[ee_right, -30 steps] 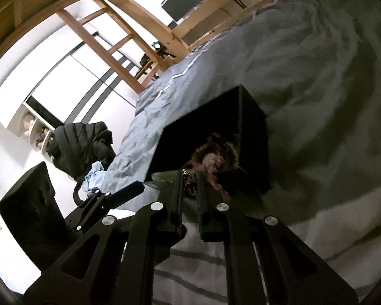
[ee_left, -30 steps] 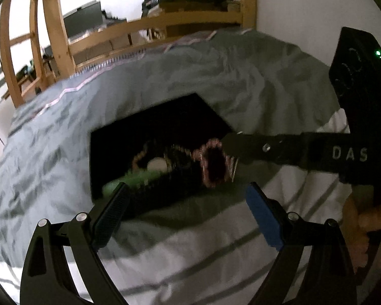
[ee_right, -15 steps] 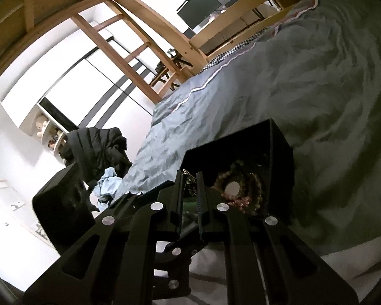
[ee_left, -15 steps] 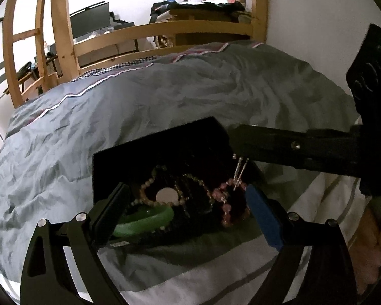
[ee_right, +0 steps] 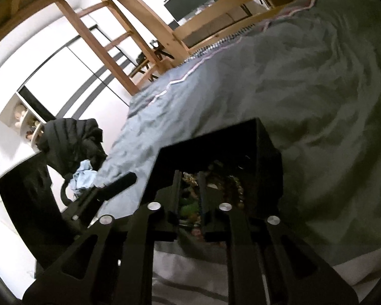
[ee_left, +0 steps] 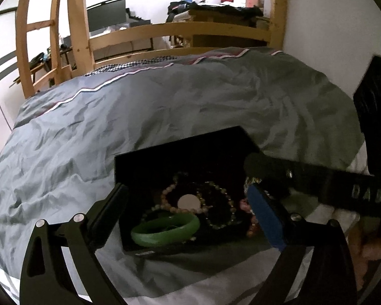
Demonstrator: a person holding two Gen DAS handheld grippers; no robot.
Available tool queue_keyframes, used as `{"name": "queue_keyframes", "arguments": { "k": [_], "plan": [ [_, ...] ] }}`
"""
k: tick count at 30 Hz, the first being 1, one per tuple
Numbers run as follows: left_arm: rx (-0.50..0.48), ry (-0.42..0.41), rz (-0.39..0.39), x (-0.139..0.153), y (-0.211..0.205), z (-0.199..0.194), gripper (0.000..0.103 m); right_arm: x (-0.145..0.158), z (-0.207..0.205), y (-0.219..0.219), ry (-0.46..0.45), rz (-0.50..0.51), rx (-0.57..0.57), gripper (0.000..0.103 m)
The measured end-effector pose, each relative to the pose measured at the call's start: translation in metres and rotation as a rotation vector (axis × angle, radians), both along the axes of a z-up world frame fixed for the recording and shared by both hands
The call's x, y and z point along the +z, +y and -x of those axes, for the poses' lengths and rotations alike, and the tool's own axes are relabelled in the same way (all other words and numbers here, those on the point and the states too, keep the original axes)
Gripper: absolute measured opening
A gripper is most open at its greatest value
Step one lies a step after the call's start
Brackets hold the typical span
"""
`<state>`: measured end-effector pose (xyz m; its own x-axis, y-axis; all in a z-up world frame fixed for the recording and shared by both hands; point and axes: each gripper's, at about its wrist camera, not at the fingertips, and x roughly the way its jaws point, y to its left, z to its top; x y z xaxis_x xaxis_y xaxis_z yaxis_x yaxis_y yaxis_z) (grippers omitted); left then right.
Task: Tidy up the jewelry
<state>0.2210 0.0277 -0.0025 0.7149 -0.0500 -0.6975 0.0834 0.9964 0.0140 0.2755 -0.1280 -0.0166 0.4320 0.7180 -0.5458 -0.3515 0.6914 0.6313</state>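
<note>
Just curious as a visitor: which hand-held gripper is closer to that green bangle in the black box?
Left. The left hand-held gripper is open, its fingers straddling the green bangle. The right hand-held gripper reaches over the black box's far right corner.

Rumpled grey duvet (ee_left: 165,117), wooden bed frame (ee_left: 180,29), dark monitor (ee_left: 106,14), black jacket (ee_right: 71,139) beside bed

Both wrist views look forward along their own fingers, close above the bed (ee_left: 165,117). They share the black jewelry box (ee_left: 180,152) (ee_right: 216,139) just ahead, the right view from lower and nearer.
</note>
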Motion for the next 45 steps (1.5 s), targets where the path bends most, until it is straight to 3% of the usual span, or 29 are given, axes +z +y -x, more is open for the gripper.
{"name": "queue_keyframes", "arguments": {
  "k": [1,2,3,17,21,29,45],
  "plan": [
    [0.006,0.005,0.000,0.000,0.002,-0.001,0.094,-0.002,0.000,0.000,0.003,0.015,-0.015,0.044],
    [0.011,0.006,0.000,-0.001,0.003,-0.001,0.094,-0.003,-0.001,-0.001,0.002,0.031,-0.032,0.072],
    [0.017,0.004,0.000,0.000,0.004,-0.001,0.094,-0.004,0.000,-0.003,-0.004,0.009,-0.029,0.082],
    [0.091,-0.009,0.021,0.009,0.021,0.004,0.094,0.018,0.014,-0.011,-0.105,0.007,-0.083,0.094],
    [0.110,-0.007,0.028,0.014,0.025,0.008,0.094,0.028,0.024,-0.013,-0.146,0.050,-0.111,0.099],
    [0.126,-0.008,0.066,0.028,0.034,0.028,0.094,0.053,0.051,-0.023,-0.225,0.154,-0.162,0.099],
    [0.108,-0.025,-0.050,0.051,0.022,0.098,0.097,0.081,0.130,-0.018,-0.259,0.407,-0.155,0.099]
  ]
}}
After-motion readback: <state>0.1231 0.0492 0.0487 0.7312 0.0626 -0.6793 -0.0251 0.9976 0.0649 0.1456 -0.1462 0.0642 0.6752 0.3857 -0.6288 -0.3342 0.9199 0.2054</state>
